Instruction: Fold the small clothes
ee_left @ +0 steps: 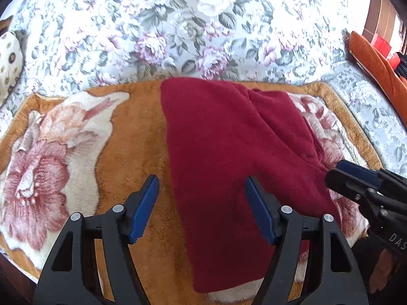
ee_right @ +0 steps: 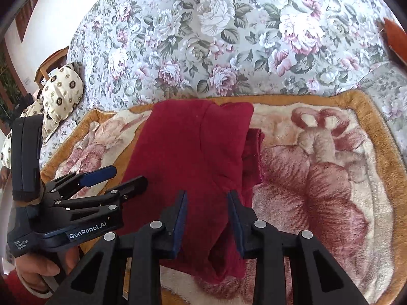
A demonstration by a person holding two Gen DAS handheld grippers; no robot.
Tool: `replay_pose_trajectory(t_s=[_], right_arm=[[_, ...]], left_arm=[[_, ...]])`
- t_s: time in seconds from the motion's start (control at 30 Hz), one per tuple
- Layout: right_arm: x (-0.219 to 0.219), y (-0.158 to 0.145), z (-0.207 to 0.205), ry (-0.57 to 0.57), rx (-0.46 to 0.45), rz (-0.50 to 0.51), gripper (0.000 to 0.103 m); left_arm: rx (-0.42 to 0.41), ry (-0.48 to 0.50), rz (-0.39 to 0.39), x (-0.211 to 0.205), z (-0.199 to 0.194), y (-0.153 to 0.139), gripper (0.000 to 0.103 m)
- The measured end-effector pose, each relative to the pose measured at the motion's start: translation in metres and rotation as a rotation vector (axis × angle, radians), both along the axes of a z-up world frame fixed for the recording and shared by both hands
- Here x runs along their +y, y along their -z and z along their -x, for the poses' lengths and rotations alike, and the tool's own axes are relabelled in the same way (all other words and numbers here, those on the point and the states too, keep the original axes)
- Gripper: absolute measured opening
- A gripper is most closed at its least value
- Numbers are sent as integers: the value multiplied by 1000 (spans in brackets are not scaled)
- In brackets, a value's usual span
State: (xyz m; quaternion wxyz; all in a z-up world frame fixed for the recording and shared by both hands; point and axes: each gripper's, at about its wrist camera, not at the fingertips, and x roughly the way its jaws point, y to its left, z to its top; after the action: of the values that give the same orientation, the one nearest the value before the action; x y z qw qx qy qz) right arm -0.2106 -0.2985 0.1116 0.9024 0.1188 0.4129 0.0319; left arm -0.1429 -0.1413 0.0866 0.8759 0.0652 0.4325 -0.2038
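Note:
A dark red fleece garment (ee_left: 229, 137) lies partly folded on an orange-bordered floral blanket (ee_left: 51, 152). My left gripper (ee_left: 202, 185) is open above the garment's left edge, with nothing between its blue pads. In the right wrist view the garment (ee_right: 188, 147) lies in the middle with a folded layer on top. My right gripper (ee_right: 206, 198) is open just over its near part, and the cloth below it is bunched. The left gripper (ee_right: 127, 175) shows at the left of that view. The right gripper (ee_left: 338, 170) shows at the garment's right edge in the left wrist view.
The blanket (ee_right: 330, 178) lies on a bed with a grey floral cover (ee_left: 178, 25). A cream patterned pillow (ee_right: 61, 89) sits at the far left. An orange cushion (ee_left: 376, 61) lies at the right edge of the bed.

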Motion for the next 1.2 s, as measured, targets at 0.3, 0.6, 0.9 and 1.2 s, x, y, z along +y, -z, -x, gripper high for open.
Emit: replay_pose_trajectory(t_s=[0.3, 0.6, 0.9, 1.2], right_arm=[[15, -10, 13, 48, -21, 27, 35], [28, -14, 23, 61, -37, 40, 40], [29, -17, 28, 58, -45, 53, 44], [22, -17, 32, 73, -46, 32, 44]], left_arm=[[-81, -64, -4, 21, 23, -22, 70], [-108, -89, 9, 34, 38, -32, 70], [-127, -85, 5, 31, 46, -35, 70], [-139, -70, -6, 25, 54, -37, 70]])
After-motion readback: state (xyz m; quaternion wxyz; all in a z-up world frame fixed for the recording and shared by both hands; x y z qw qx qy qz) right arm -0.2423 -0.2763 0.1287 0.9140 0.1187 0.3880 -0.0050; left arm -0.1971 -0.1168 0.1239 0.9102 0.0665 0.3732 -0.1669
